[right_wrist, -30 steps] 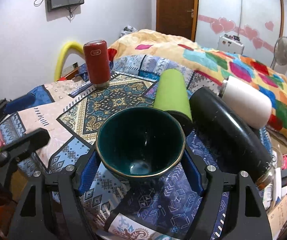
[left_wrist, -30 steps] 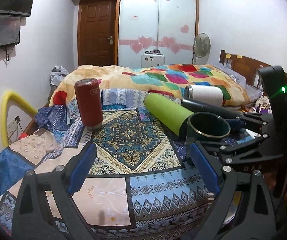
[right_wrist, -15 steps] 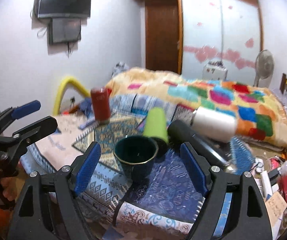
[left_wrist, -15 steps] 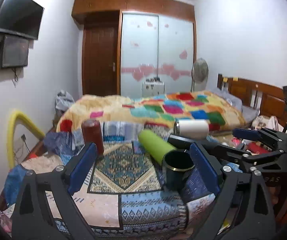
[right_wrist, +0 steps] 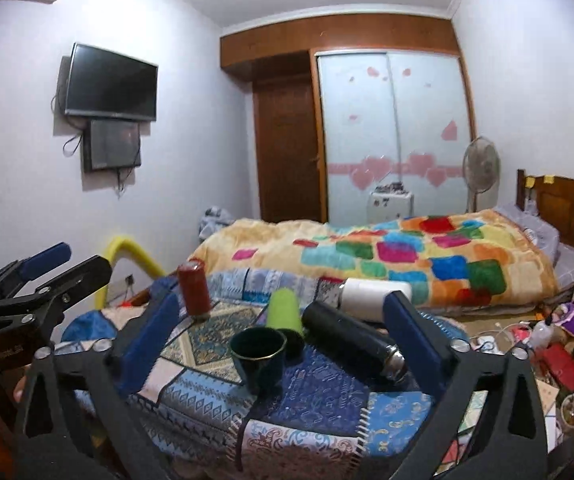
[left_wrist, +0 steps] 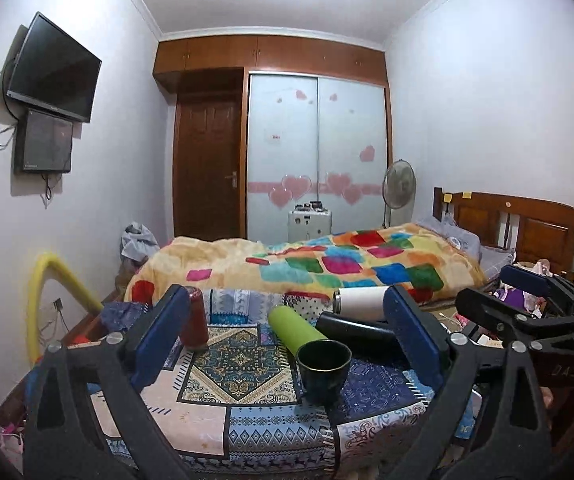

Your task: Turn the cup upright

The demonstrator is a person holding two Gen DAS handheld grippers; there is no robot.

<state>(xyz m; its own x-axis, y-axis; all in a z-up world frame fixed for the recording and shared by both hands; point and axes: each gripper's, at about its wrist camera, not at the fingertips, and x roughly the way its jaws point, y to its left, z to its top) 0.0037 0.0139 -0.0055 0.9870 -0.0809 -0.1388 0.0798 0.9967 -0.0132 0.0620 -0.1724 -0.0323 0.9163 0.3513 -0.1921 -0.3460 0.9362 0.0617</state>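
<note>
Both my tools are spread wide and hold nothing. The left gripper (left_wrist: 287,340) has its blue pads (left_wrist: 159,340) far apart, with the cup (left_wrist: 324,365) showing in the gap between them but well clear of either. The right gripper (right_wrist: 283,340) is just as wide, and nothing touches its pads (right_wrist: 411,332).

The cup stands upright, mouth up, on the patterned cloth (left_wrist: 223,412) near the front edge. Just behind it lie a green bottle (left_wrist: 293,328), a black bottle (left_wrist: 355,332) and a white bottle (left_wrist: 361,300), all on their sides. A red bottle (left_wrist: 195,324) stands upright to the left, well apart from the cup.

Beyond the cloth I see a bed (left_wrist: 307,264) under a colourful blanket, a wardrobe (left_wrist: 317,152) with pink hearts, a fan (left_wrist: 399,190) and a wall television (left_wrist: 53,68).
</note>
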